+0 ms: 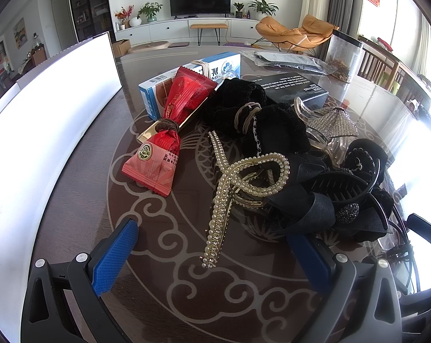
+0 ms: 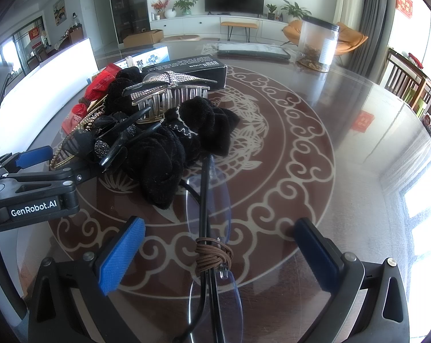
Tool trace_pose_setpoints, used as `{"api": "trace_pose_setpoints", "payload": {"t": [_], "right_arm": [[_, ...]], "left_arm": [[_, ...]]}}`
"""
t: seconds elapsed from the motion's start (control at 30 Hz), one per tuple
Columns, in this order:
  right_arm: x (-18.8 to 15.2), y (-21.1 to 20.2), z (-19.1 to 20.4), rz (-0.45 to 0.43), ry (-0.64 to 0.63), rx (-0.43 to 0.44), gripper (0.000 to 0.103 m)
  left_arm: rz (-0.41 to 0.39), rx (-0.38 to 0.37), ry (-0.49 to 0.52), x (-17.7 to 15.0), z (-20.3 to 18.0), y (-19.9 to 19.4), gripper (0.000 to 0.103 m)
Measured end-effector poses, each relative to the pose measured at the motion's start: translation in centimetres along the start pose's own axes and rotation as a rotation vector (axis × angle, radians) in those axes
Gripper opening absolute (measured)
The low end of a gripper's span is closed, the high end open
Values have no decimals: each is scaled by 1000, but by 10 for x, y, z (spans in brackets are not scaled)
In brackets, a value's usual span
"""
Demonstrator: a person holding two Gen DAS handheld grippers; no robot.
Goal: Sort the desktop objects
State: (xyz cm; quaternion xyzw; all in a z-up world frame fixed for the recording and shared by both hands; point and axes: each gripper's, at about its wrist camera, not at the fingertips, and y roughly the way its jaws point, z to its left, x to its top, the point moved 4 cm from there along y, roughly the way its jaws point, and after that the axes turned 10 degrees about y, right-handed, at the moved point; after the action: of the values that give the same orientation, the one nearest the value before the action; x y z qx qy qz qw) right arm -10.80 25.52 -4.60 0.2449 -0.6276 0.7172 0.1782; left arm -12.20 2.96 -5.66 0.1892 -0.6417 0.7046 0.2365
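Much of the pile on the worktop (image 2: 315, 120) is black on black, so the edges of the two fuzzy scrunchies (image 2: 169, 148) and the ribbon bow clip (image 1: 315, 208) run together and are hard to separate. The glasses (image 2: 209, 228) are cut off at the bottom of the right wrist view; their folded arms are bound by one brown hair tie (image 2: 212, 253). A second brown tie (image 1: 167, 126) wraps the one red candy packet (image 1: 169, 131), whose print is too small to read. Behind it lie two boxes: a blue and white one (image 1: 215, 67), half hidden, and a black one (image 2: 186, 67) with upside-down lettering, perhaps ending "VING". One pearl clip (image 1: 238, 183) and one rhinestone comb clip (image 2: 169, 91) sit on the heap.

The left gripper (image 1: 215, 254), marked "GenRobot.AI" on its side, has its jaws spread wide before the pearl clip, holding nothing. The right gripper (image 2: 218, 254) has its jaws apart on either side of the glasses, not touching them
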Motion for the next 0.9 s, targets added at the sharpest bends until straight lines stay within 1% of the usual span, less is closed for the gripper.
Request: {"api": "trace_pose_setpoints", "payload": {"t": [0.73,0.8,0.9], "right_arm": [[0,0,0,0,0,0,103],[0,0,0,0,0,0,103],[0,0,0,0,0,0,103]], "left_arm": [[1,0,1,0,0,0,103],[14,-31,40,-7,-2,-5,103],[6,-115,156,-33,-4,-24,103]]}}
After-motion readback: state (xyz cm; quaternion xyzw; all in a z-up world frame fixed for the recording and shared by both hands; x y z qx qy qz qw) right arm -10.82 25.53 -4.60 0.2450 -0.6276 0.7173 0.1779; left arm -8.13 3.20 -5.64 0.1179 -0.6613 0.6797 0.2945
